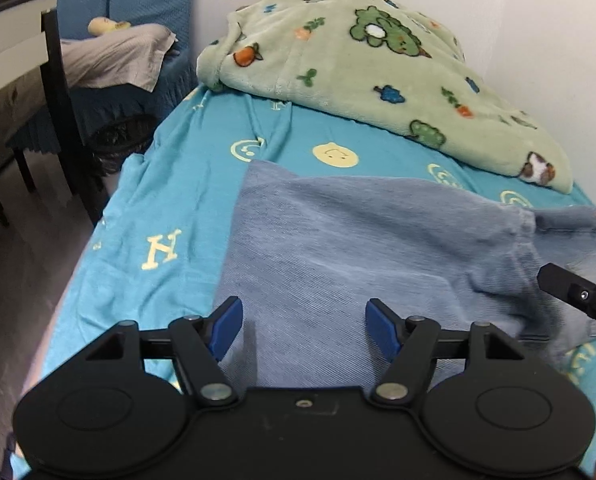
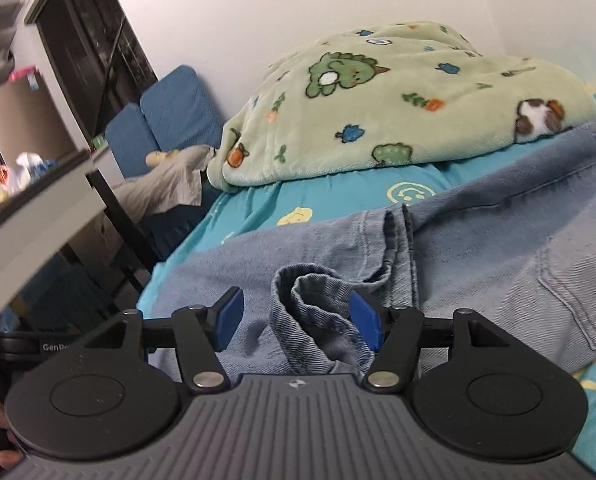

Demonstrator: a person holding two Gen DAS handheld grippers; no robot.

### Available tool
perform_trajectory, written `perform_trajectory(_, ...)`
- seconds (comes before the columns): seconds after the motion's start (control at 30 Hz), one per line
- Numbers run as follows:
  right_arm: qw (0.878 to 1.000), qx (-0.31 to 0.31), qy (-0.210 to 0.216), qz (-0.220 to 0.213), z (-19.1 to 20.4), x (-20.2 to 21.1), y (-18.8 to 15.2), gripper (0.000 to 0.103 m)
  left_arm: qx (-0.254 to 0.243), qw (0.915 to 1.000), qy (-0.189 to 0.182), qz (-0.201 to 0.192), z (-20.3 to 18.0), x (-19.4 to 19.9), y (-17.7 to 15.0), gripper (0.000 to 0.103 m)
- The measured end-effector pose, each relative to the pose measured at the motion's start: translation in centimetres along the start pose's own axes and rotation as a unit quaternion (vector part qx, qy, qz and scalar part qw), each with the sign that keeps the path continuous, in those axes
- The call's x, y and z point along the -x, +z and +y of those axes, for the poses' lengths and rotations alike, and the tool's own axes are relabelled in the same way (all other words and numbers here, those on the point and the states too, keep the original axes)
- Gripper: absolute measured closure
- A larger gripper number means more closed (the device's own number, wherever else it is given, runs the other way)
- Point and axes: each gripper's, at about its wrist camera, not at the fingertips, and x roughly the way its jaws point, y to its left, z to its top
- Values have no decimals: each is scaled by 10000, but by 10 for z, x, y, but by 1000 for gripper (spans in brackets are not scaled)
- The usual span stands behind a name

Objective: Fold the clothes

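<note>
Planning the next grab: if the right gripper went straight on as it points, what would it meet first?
Most likely the bunched hem of the jeans, lying between the open right gripper; depth is uncertain.

Left gripper [image 1: 303, 328] and right gripper [image 2: 296, 326] (both tilted downward) with jaws apart

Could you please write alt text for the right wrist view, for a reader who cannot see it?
The right gripper hovers with open jaws around a bunched hem of blue jeans lying on a turquoise bedsheet. Behind them, a green cartoon-print blanket is heaped against a white wall.
</note>
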Motion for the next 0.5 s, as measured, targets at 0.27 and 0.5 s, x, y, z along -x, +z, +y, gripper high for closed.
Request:
perform_trajectory(0.27,9956,526,-776,48,2,-20,-11,74,-130,9998,56,-148,4,-13,-6,37)
perform_trajectory(0.5,9941,-140,-1073,106,-12,-8,-10,82,172,9998,50,-16,17,-18,-6,37)
